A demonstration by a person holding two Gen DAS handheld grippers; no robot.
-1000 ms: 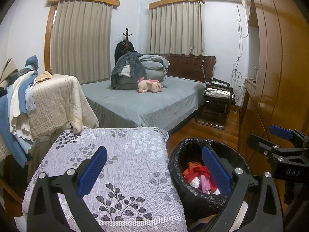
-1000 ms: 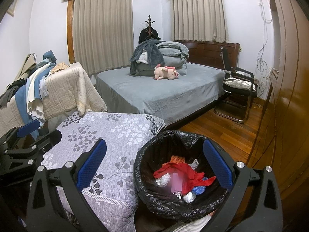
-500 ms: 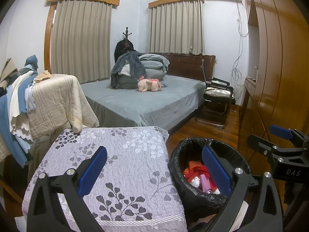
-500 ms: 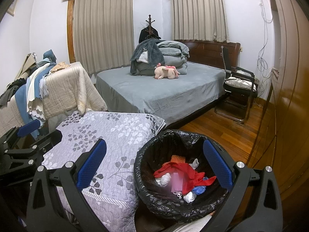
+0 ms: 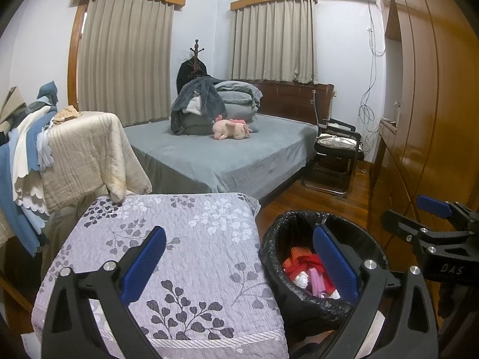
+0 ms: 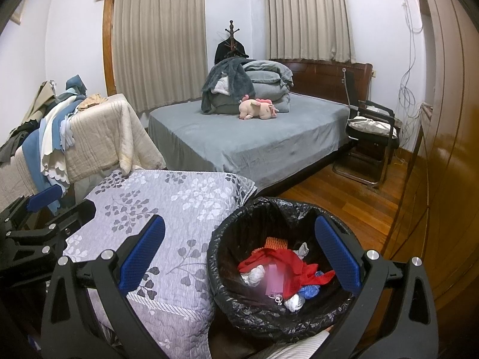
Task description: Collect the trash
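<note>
We see the bin [image 6: 278, 323] open at the top, its mouth unobstructed above the trash [image 6: 284, 272] that fills only its bottom. The quilt-covered desk [image 6: 179, 209] presses against the bin's left rim, closing that side. To the right, a strip of bare wooden floor [image 6: 359, 206] lies free before the wardrobe [image 6: 449, 149]. Beyond, the bed [image 6: 254, 146] and the chair [image 6: 371, 137] block the way.

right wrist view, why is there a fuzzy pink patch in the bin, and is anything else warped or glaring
Right wrist view: a pink patch among the trash in the bin is smeared while everything around it is sharp; the wardrobe bows with fisheye distortion and carries a soft glare. Left wrist view: the same bowing, dark corners, otherwise sharp, evenly lit.
</note>
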